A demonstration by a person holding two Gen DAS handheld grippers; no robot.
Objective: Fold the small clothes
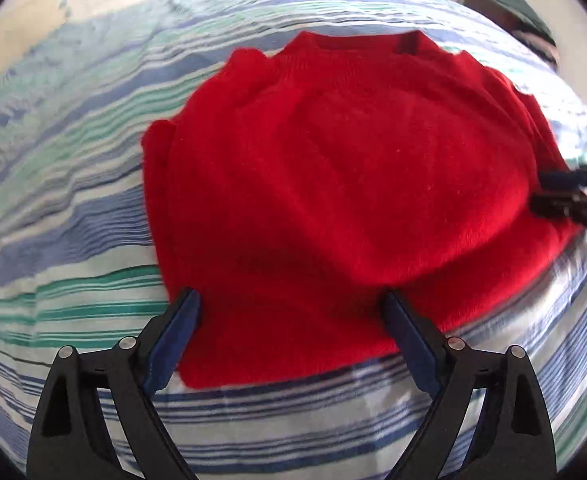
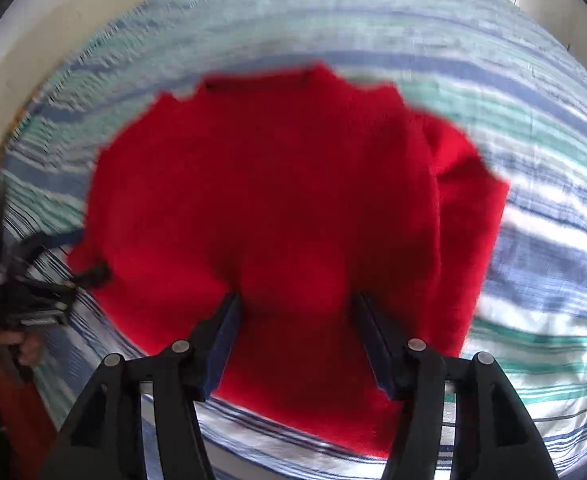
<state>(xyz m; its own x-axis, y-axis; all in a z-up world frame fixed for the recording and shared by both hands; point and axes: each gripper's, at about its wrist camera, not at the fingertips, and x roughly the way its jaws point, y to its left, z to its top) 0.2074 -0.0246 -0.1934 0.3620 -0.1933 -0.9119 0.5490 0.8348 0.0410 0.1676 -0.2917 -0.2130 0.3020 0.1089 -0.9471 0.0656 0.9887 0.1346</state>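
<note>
Red knitted sweater (image 1: 333, 184), small and fuzzy, is lying spread out flat on a bed covered with a striped sheet (image 1: 73, 208) in white, blue and green bands. Neckline is at the far end, hem closest to both cameras, and the sleeves look tucked in along the sides, though the right wrist view is pretty blurry so I can't say exactly how they're folded.

Left gripper (image 1: 291, 300), black with blue pads, is pointing down over the near hem, jaws spread wide apart with nothing clamped; the sweater's corner just shows between them. Right gripper (image 2: 295, 300), same build, is over the hem further along, jaws apart too and not pinching the fabric, only red knit showing between them.

Each gripper shows up at the edge of the other's view, right beside the sweater's side edge. In the right wrist view you can also catch the person's hand (image 2: 25, 350) gripping the left tool, with an orange sleeve (image 2: 21, 412) below it.

Beyond the bed there's a pale wall (image 2: 53, 20).
</note>
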